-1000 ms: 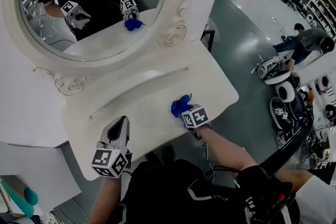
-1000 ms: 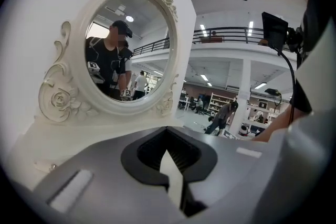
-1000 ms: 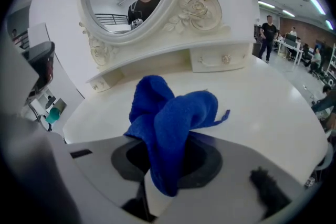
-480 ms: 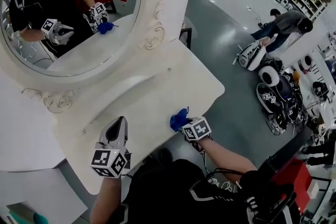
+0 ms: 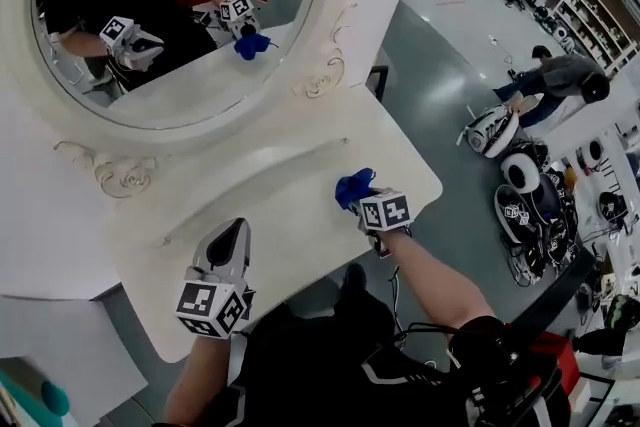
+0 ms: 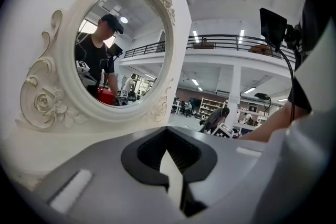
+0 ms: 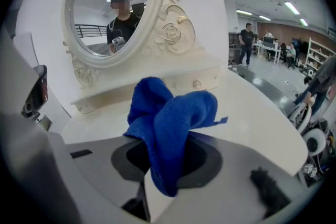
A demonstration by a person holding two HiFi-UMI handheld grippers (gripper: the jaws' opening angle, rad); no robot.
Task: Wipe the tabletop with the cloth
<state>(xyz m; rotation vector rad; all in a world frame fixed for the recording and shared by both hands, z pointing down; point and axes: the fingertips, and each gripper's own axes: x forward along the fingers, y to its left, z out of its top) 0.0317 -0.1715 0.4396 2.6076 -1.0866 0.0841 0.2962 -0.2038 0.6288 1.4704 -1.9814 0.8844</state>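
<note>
While I work the right side of the worktop [image 5: 285, 215], my right tool [image 5: 362, 198] is clamped on the blue cloth [image 5: 352, 186], which bunches out past the jaws in a loose wad. The wad sits over the far right part of the surface, near the curved right edge and just in front of the raised back ledge [image 5: 300, 155]. I cannot tell whether it presses on the surface or rides just above it. My left tool [image 5: 229, 247] rests at the near left of the worktop, jaws drawn together on nothing, well apart from the cloth.

I would judge the wiping to be somewhere in the middle. No damp streak, dust line or smear marks what has been covered, so the pictures do not say how much is done. By where the cloth sits, the middle and the near left stretch around my idle tool look like what is left.

The surface is a glossy cream dressing table with nothing on it but my two tools and the cloth. Behind it stands an oval mirror [image 5: 180, 15] in a carved frame. Beyond the right edge lies a grey floor [image 5: 450, 85] with gear scattered about and a person bending over [image 5: 570, 75].
</note>
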